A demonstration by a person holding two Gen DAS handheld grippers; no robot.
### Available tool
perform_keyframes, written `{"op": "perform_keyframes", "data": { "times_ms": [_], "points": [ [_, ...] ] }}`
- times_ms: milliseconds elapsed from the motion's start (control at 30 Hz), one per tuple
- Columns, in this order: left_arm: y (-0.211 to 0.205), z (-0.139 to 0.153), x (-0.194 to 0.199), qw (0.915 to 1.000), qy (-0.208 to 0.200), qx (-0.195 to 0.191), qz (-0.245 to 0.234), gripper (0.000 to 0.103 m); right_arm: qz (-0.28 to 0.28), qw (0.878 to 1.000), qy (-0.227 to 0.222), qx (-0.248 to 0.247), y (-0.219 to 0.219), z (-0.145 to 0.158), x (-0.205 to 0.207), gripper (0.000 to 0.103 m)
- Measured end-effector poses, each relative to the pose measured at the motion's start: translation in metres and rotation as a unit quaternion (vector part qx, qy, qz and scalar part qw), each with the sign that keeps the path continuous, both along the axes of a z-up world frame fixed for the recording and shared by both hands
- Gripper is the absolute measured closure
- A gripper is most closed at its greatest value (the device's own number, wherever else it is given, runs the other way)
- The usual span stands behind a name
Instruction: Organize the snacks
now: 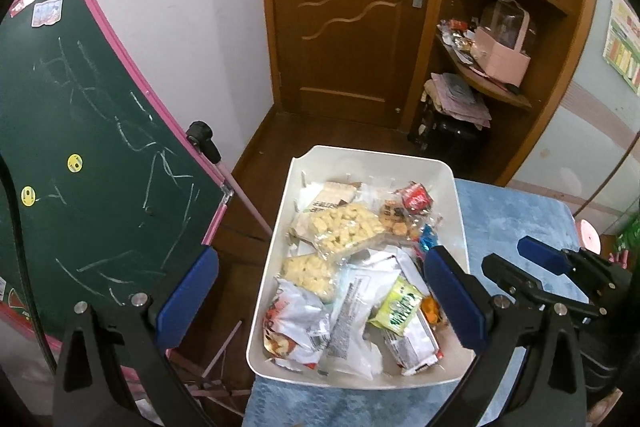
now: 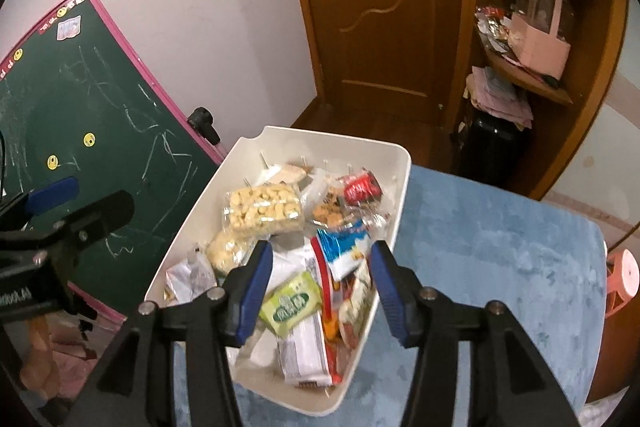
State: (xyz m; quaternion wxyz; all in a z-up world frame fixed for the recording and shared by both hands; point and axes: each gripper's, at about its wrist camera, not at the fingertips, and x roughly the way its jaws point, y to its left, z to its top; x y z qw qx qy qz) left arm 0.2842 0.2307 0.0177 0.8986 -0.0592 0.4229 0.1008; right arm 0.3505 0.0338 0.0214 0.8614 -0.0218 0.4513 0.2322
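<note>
A white plastic bin (image 1: 460, 195) full of mixed snack packets stands on a blue cloth-covered table (image 1: 512, 227); it also shows in the right wrist view (image 2: 400, 187). Inside lie clear bags of yellow puffed snacks (image 1: 344, 227), a green packet (image 1: 400, 307), a red packet (image 1: 416, 197) and silver wrappers (image 1: 296, 323). My left gripper (image 1: 320, 303) is open and empty, hovering over the bin's near end. My right gripper (image 2: 320, 287) is open and empty, above the green packet (image 2: 292, 303) and a blue-white packet (image 2: 344, 247). The right gripper also shows in the left wrist view (image 1: 516, 259).
A green chalkboard with a pink frame (image 1: 80, 131) leans at the left of the table. A wooden door (image 1: 352, 7) and a corner shelf with a pink box (image 1: 504, 59) stand behind. A pink stool (image 2: 624, 279) is at the right.
</note>
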Motion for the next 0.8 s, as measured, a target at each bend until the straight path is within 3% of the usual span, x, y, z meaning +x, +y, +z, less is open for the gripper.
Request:
{"op": "perform_keyframes", "data": {
  "times_ms": [500, 800],
  "points": [
    [-0.072, 0.037, -0.056, 0.9980, -0.018, 0.010, -0.059, 0.001, -0.056, 0.998, -0.035, 0.014, -0.088, 0.042, -0.078, 0.051],
    [-0.118, 0.053, -0.113, 0.9943, -0.027, -0.003, -0.103, 0.001, -0.086, 0.995, -0.048, 0.028, -0.147, 0.062, -0.144, 0.051]
  ]
}}
